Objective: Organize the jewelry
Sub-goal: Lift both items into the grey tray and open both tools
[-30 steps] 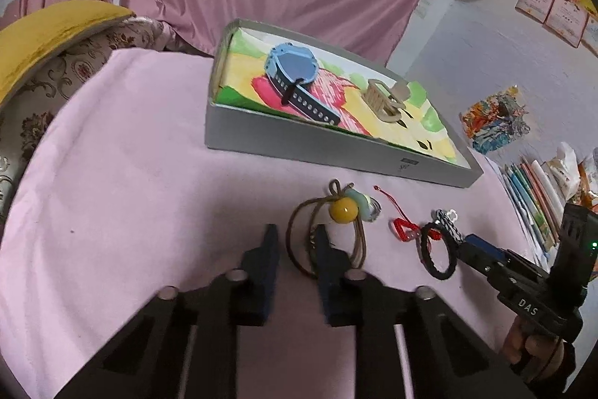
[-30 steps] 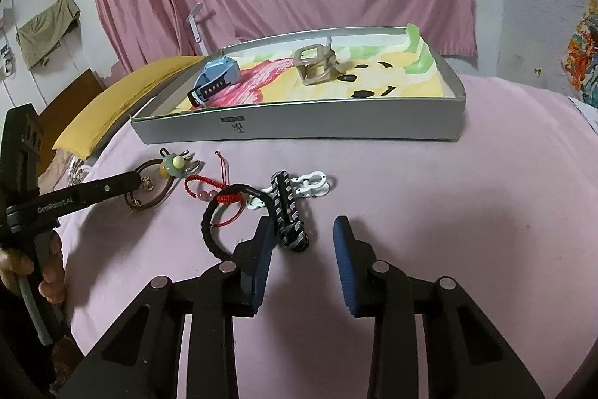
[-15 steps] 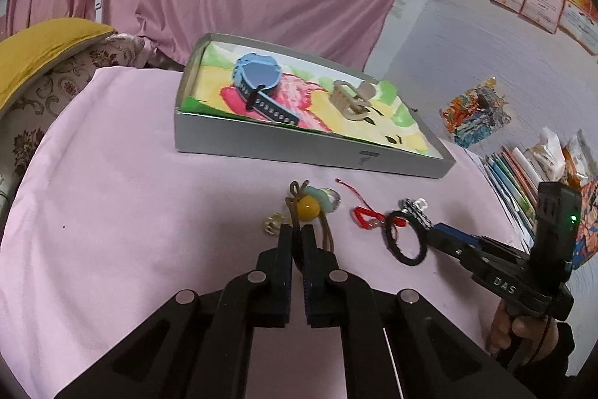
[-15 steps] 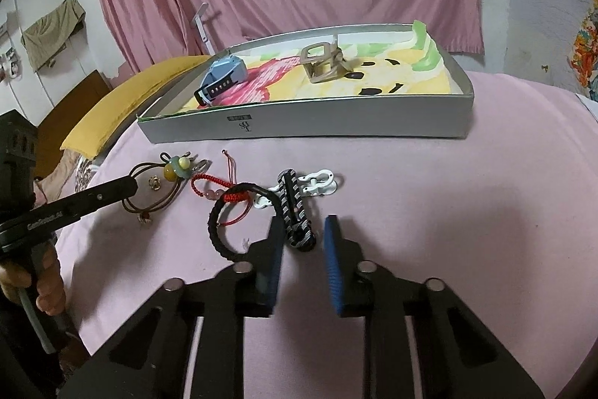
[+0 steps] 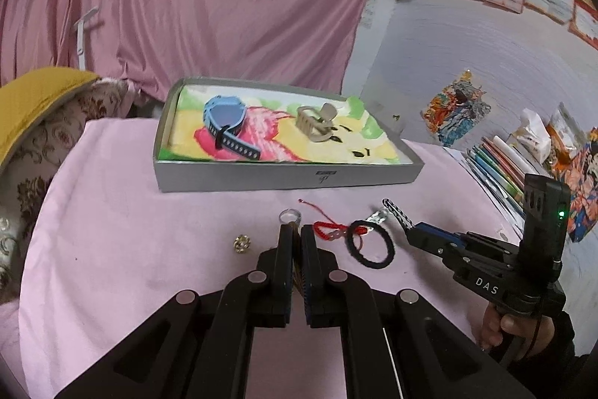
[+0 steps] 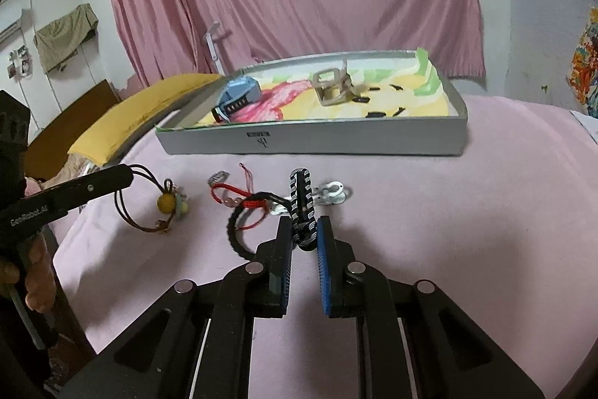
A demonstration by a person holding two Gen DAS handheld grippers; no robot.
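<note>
Left wrist view: the left gripper [image 5: 296, 237] is pressed together on the thin brown cord loop with a yellow bead, of which only strands show between its pads here. That cord is light and limp, so it will dangle and swing; a pinch on the cord itself, clear of the bead, seems the sound hold. On the pink-covered surface [image 5: 123, 212] lie a small silver ring [image 5: 290, 215], a small gold bead [image 5: 242, 243], a red string bracelet [image 5: 329, 229] and a black braided cord bracelet [image 5: 370, 248]. The shallow grey box lined with a colourful picture [image 5: 291, 176] sits beyond, holding a blue wristwatch [image 5: 225, 120] and a beige hair claw clip [image 5: 314, 123].

Right wrist view: the right gripper [image 6: 303, 230], whose jaws have just been closing, pinches the near end of the black-and-white woven paracord bracelet [image 6: 301, 197], which rests on the surface with its white clasp [image 6: 330, 193] at the far side. It looks stiff enough to keep its shape, light, and grippy in its weave; the woven middle is safer than the hard clasp. The brown cord loop [image 6: 144, 208] hangs from the left gripper [image 6: 129, 175], its bead low near the cloth, well short of the box [image 6: 310, 137].
</note>
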